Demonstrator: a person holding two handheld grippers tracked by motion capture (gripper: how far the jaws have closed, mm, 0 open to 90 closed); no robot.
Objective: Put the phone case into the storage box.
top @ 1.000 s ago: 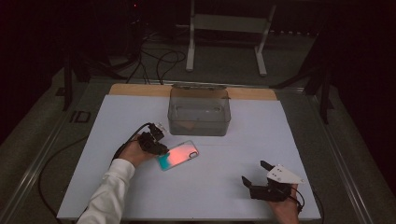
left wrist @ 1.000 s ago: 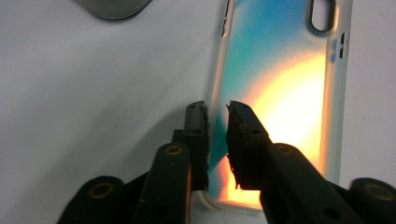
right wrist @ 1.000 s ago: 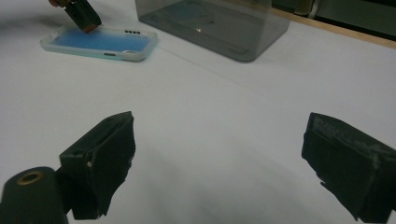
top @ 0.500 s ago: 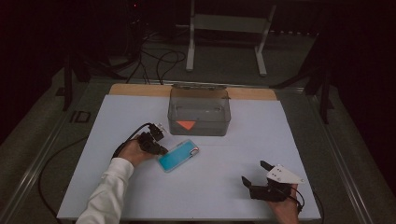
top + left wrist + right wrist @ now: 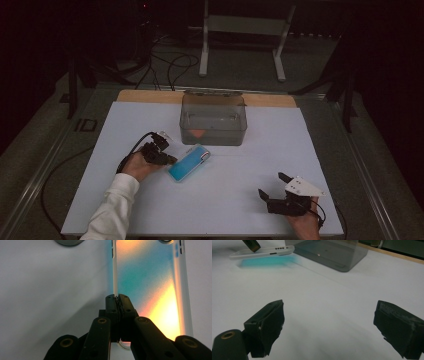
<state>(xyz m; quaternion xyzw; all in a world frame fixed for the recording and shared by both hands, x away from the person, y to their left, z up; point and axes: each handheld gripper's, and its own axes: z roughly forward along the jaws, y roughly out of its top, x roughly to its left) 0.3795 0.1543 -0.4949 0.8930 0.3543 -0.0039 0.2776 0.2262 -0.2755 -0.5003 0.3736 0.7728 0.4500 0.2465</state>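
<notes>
Since a sec ago the phone case point(image 5: 189, 163) has changed its look from above; it showed orange-pink with teal, now it reads nearly all teal, and its near end has swung a bit; the angle looks steeper; my left tool point(image 5: 170, 160) has just been closing, w/ the case's edge between the jaws.

Case sits on the white desk point(image 5: 250, 150), just in front of the clear bin point(image 5: 213, 119), not touching it; from the right gripper view point(image 5: 262, 252) one end is raised off the desk, coloured glow thrown on the surface beneath.

Left tool point(image 5: 116, 301): jaws pinched right down on the thin white rim of the case's long side; iridescent panel runs off to one side of the pinch. Right tool point(image 5: 274, 186) rests near the desk's front right corner, well apart from the case; jaws wide, nothing in them.

Handling, my guess: light, thin shell; stiff enough to lift by one edge but will flex and twist if I lever it; glossy, so prob. slippery in the pads; a rim pinch this narrow could let it pivot or slide out. Better hold is on the rim mid-length, as now, or both tools on opposite long edges; not fragile, but a hard squeeze may bow the rim.
</notes>
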